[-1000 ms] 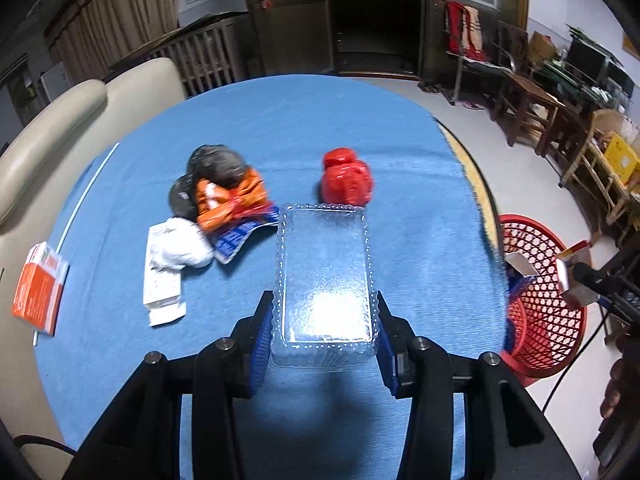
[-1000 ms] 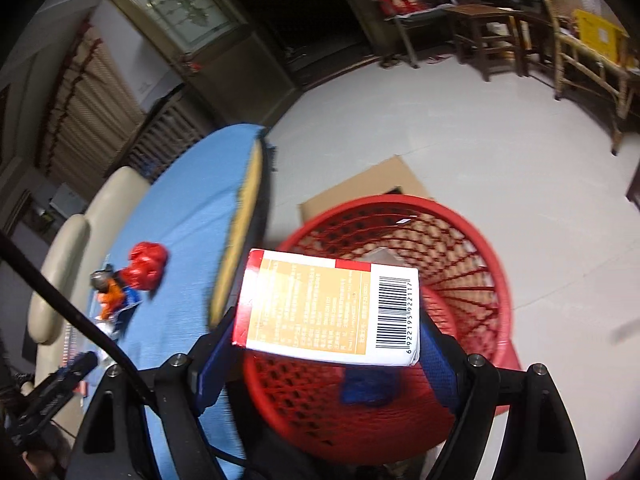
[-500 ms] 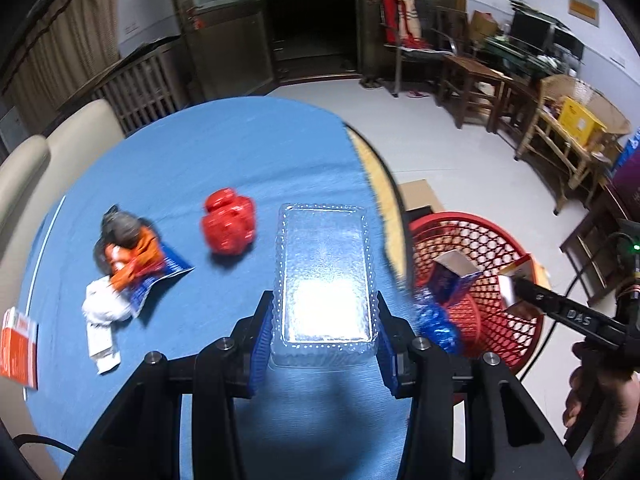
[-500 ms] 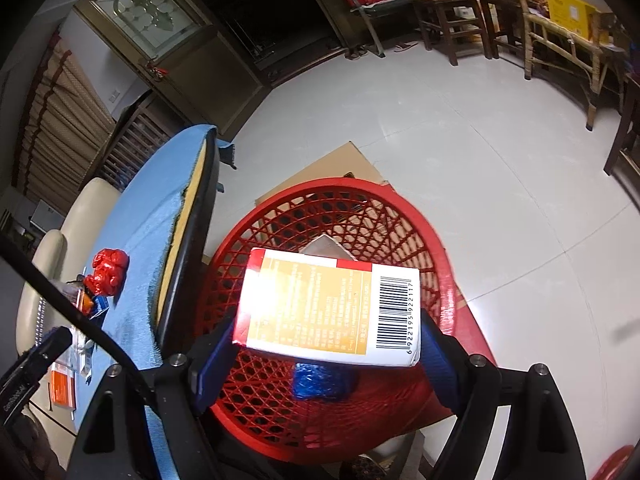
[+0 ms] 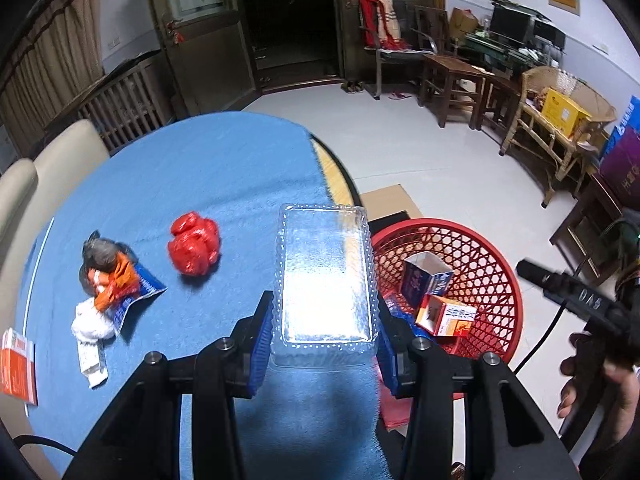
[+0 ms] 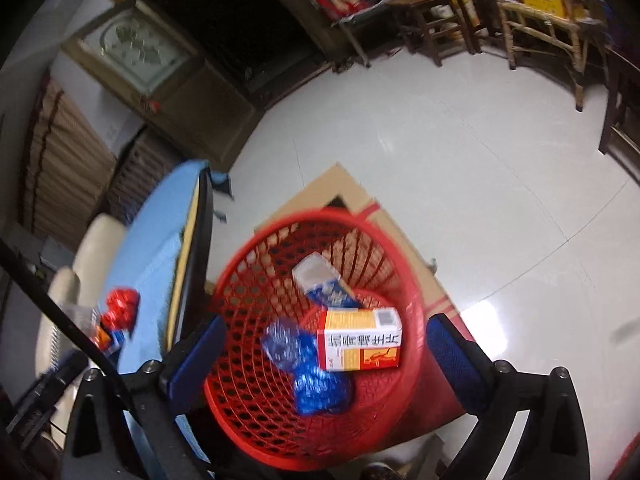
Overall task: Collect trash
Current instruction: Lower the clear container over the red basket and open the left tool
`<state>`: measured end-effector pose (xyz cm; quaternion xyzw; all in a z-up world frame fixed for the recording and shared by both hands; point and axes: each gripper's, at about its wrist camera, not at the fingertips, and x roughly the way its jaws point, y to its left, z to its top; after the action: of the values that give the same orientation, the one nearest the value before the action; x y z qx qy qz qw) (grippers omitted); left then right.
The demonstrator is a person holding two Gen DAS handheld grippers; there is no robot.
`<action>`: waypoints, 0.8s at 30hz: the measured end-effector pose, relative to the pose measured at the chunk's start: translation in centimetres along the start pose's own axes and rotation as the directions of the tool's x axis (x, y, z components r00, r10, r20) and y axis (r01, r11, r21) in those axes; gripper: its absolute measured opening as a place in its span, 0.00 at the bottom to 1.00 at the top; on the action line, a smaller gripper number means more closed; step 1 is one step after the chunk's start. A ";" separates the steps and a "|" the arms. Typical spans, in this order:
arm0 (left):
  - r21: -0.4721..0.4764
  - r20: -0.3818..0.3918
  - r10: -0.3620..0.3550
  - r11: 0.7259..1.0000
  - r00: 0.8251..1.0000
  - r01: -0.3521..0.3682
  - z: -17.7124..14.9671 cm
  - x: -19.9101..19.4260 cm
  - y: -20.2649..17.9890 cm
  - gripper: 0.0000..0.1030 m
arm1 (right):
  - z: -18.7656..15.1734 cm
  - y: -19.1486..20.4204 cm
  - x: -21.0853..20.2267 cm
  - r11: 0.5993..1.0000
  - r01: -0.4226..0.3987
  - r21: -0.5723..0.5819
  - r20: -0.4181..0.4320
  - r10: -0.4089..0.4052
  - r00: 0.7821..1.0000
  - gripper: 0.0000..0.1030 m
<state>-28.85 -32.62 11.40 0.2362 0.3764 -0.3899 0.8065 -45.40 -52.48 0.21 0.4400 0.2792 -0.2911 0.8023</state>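
Left view: left claw is clenched on the clear tray, same as 1 s ago, but it has swung over so the tray's far end now sits past the table edge, w/ the red basket at 3 o'clock of it. Looks like the tray goes in next. Still on the cloth: 1 red wad at 9 o'clock of the tray, 1 mixed wrapper heap further that way, 1 white slip, 1 orange packet at the edge.

Right view: right claw hangs over the basket, pads spread wide, nothing between them. The orange box it gripped half a sec ago now lies inside, so that piece is done. Basket count: 2 boxes, orange one plus a blue-white one at 12 o'clock of it, and 1 blue crumple at 7 o'clock. That's 3 in; the tray would make 4.
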 end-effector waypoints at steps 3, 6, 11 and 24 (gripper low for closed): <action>0.018 -0.003 -0.017 1.000 1.000 0.017 0.4 0.4 -1.1 0.45 | 1.1 -1.2 -1.5 0.999 0.007 0.037 0.054 -0.009 0.999 0.98; 0.046 -0.013 -0.041 0.998 0.999 0.042 0.9 1.2 -2.4 0.46 | 1.9 -2.0 -2.5 0.998 0.017 0.064 0.091 -0.023 0.996 0.98; 0.100 -0.022 -0.077 0.992 0.997 0.078 1.7 2.2 -4.9 0.47 | 2.4 -2.3 -3.4 0.996 0.009 0.088 0.118 -0.020 0.993 0.98; 0.122 -0.101 -0.129 0.983 0.987 0.141 2.3 4.8 -6.1 0.75 | 2.5 -1.4 -4.5 0.998 0.017 0.066 0.143 -0.027 0.989 0.98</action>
<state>-30.86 -39.93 8.48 0.2793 0.4026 -0.4557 0.7431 -48.96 -54.28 3.75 0.4404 0.2160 -0.3398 0.8025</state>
